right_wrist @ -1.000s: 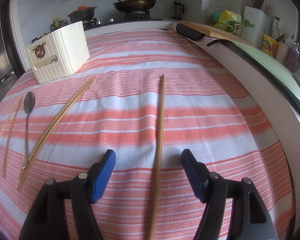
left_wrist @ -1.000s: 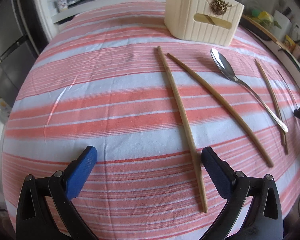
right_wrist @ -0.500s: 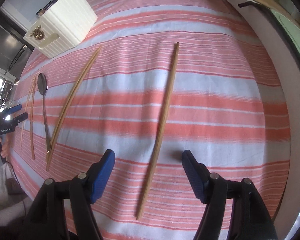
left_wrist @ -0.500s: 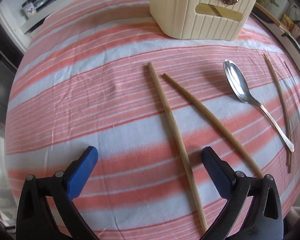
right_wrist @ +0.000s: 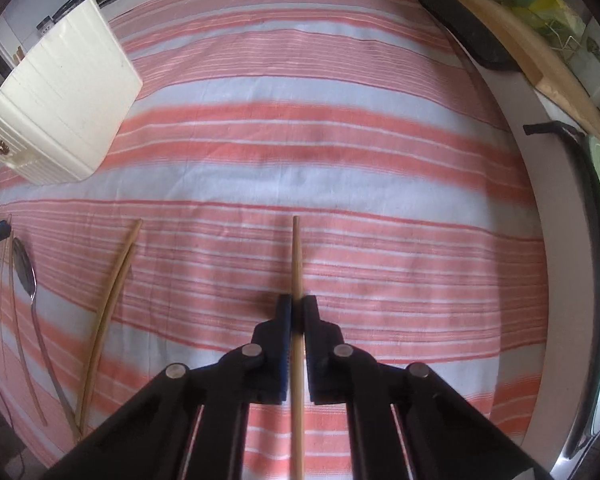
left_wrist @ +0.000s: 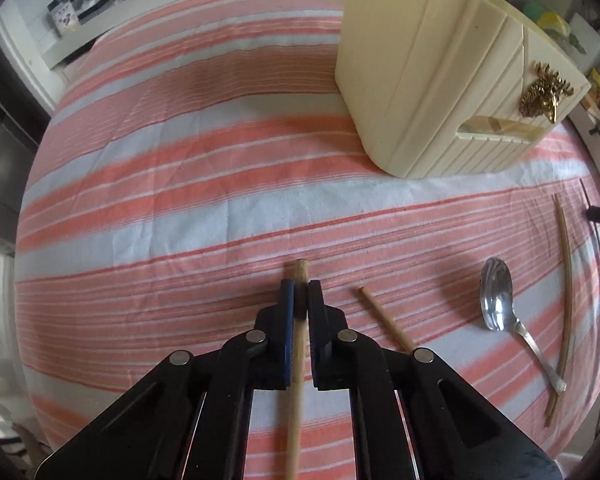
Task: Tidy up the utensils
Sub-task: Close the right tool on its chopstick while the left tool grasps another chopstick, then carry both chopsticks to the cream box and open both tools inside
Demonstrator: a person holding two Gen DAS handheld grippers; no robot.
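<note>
Clamped by the left gripper [left_wrist: 299, 290] near its blunt tip: a thick pale wooden chopstick [left_wrist: 296, 364], running back along the closed jaws, presumably so it lifts in line with the tool. Pinched likewise in the right gripper [right_wrist: 296, 304]: a slim tan wooden chopstick [right_wrist: 297, 256], further down its length, both low over the pink-and-white striped cloth [left_wrist: 180, 208]. Left lying beyond: another loose wooden chopstick [left_wrist: 386, 320], a steel spoon [left_wrist: 500, 300], and the cream ribbed plastic utensil box [left_wrist: 420, 80], the likely destination.

both wrist views: low, near striped cloth [left_wrist: 180, 200] | share cream box [right_wrist: 60, 112]
</note>
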